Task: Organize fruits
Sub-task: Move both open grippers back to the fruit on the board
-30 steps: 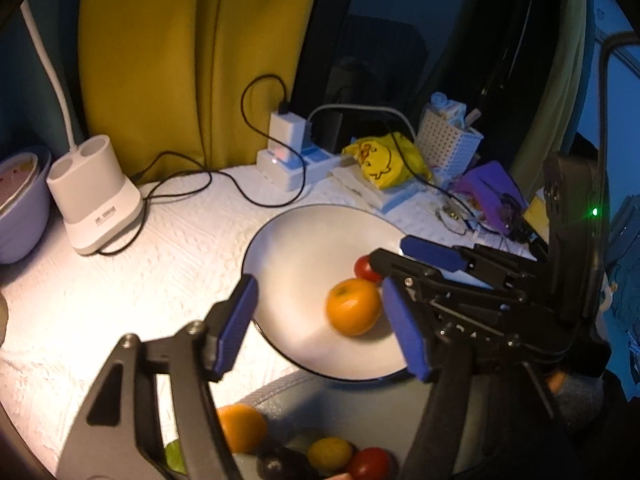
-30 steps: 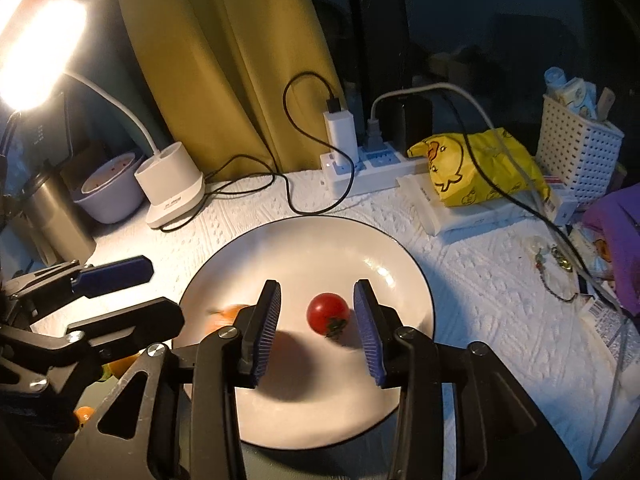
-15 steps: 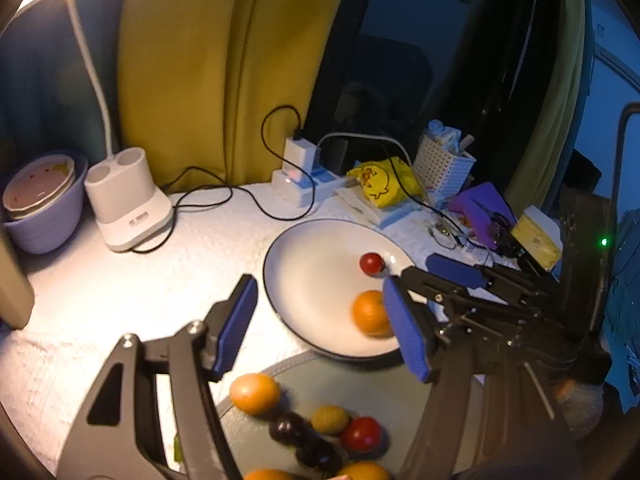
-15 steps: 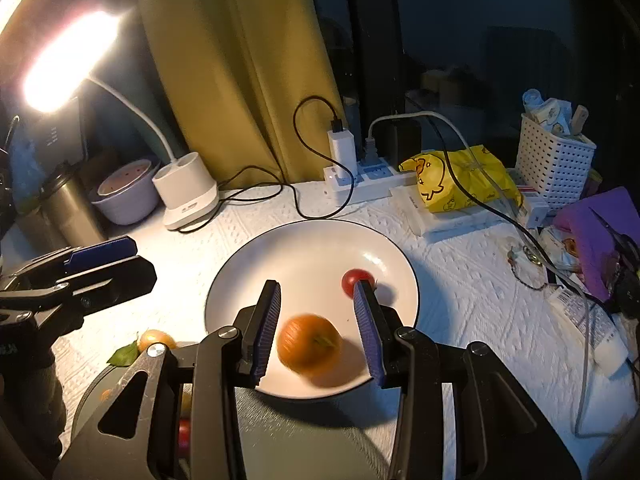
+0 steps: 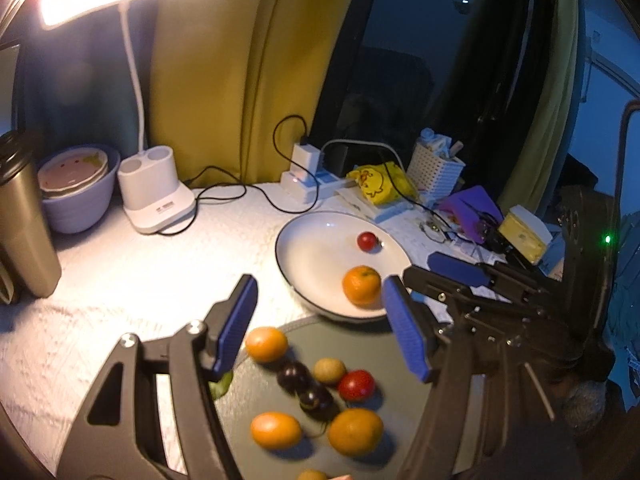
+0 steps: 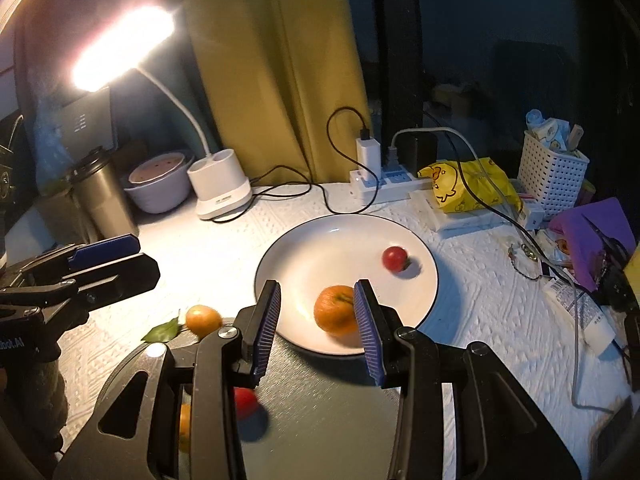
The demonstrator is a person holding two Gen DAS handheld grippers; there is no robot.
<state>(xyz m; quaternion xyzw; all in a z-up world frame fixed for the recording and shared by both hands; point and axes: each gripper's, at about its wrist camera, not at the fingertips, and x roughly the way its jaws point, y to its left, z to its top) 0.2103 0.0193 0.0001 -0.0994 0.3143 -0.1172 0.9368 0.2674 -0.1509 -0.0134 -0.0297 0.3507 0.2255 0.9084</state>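
White textured tablecloth (image 6: 224,256) covers the table. Resting on it: round white black-rimmed plate (image 6: 320,248), dark grey round mat (image 5: 404,344), white lamp base (image 5: 154,200), lilac bowl (image 5: 80,208), white power strip (image 6: 384,188), steel tumbler (image 5: 24,240), white lattice basket (image 6: 554,176).

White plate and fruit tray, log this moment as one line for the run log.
white plate: orange, cherry tomato | dark tray: mixed fruit | left tongs: open, empty | right tongs: open, empty

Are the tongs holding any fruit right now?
No. Both left tongs and right tongs are open and empty; the round orange tangerine lies on the white round plate.
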